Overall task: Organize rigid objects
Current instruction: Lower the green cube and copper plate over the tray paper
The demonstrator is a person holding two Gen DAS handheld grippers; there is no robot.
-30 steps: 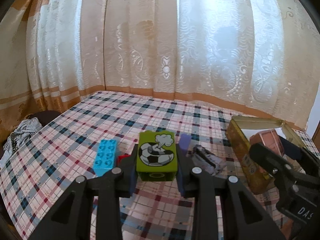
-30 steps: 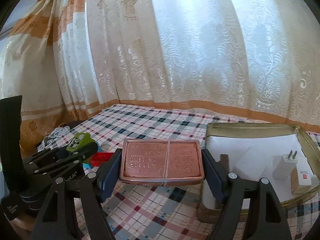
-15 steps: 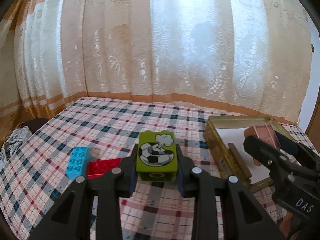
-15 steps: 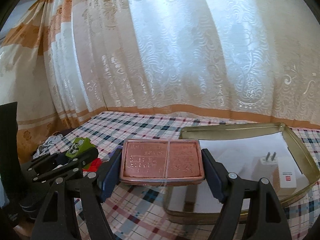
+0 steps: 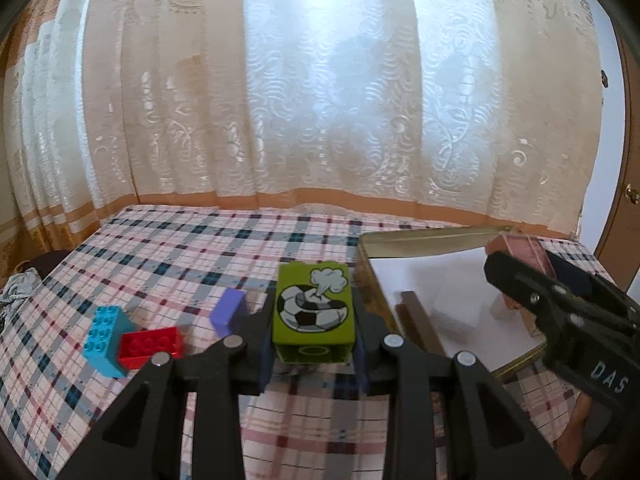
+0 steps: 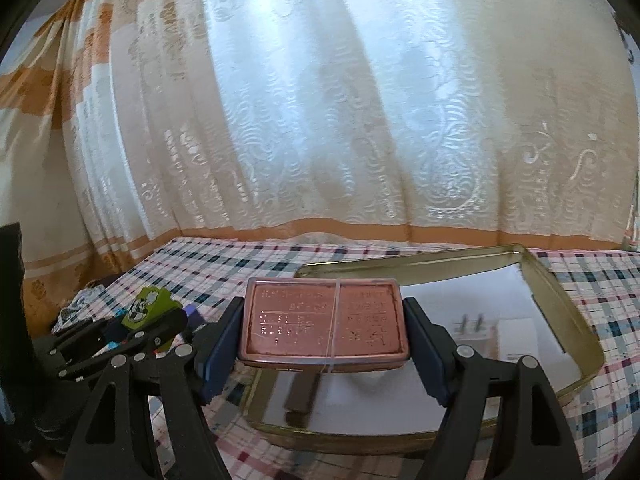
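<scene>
Left gripper (image 5: pixel 314 354): clamped on green block (image 5: pixel 313 314). Right gripper (image 6: pixel 323 346): clamped on copper case (image 6: pixel 324 322). Both have travelled toward the tin tray (image 6: pixel 560 292), now at two o'clock of the block; judged ready for placing.

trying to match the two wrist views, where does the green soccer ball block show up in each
Left wrist view: the green soccer ball block sits low in the centre, clamped in the left tool.
Right wrist view: the same block is small at the left edge, below mid-height, again in the left tool.
Shared landmark: the gold tin tray, right of the block in both views.
</scene>
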